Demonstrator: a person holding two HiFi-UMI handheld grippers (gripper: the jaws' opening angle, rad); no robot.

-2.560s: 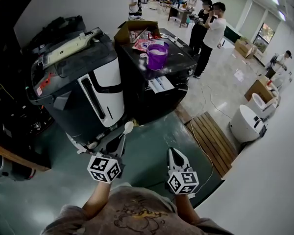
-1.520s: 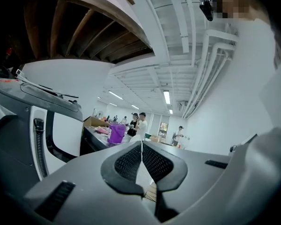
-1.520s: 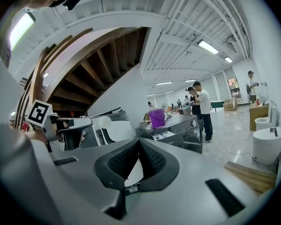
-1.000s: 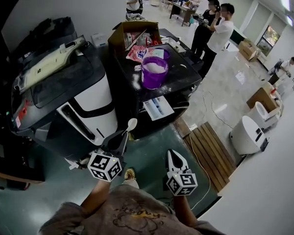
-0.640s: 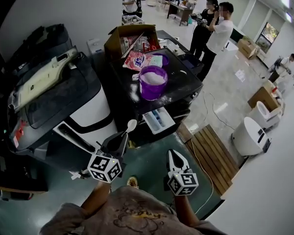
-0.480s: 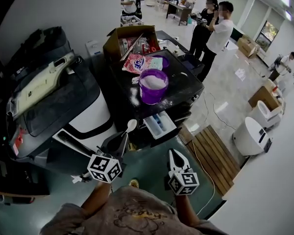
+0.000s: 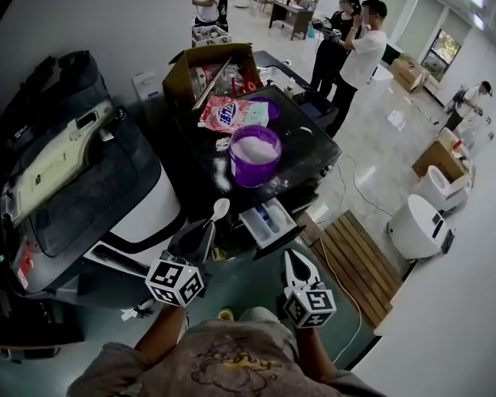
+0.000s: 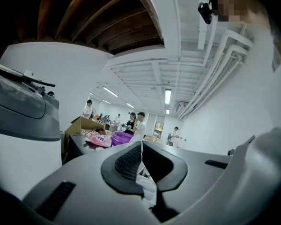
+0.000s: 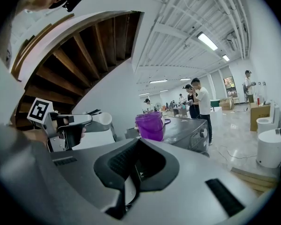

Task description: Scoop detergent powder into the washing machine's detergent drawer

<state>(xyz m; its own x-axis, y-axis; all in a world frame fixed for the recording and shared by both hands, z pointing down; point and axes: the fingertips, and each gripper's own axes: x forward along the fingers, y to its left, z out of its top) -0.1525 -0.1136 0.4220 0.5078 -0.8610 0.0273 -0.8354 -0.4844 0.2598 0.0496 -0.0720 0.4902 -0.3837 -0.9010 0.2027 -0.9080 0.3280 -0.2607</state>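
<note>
My left gripper (image 7: pixel 204 231) is shut on the handle of a white spoon (image 7: pixel 218 211), whose bowl points up and forward. In the left gripper view the handle shows as a thin white strip between the pads (image 8: pixel 129 162). The right gripper view shows the spoon (image 9: pixel 101 119) level and empty. My right gripper (image 7: pixel 292 260) is shut on nothing. Ahead, a purple tub (image 7: pixel 255 154) of white powder stands on the black washing machine (image 7: pixel 310 143). Its detergent drawer (image 7: pixel 267 222) is pulled out, just beyond both grippers.
A pink detergent bag (image 7: pixel 231 114) and an open cardboard box (image 7: pixel 205 66) lie behind the tub. A white-and-black machine (image 7: pixel 107 193) stands at the left. A wooden pallet (image 7: pixel 353 240) and a white round appliance (image 7: pixel 415 215) are at the right. Two people (image 7: pixel 360 41) stand behind the washer.
The washing machine, tub and drawer have come closer and lower in the head view. Both grippers keep the same pose, the left one still holding the spoon.
</note>
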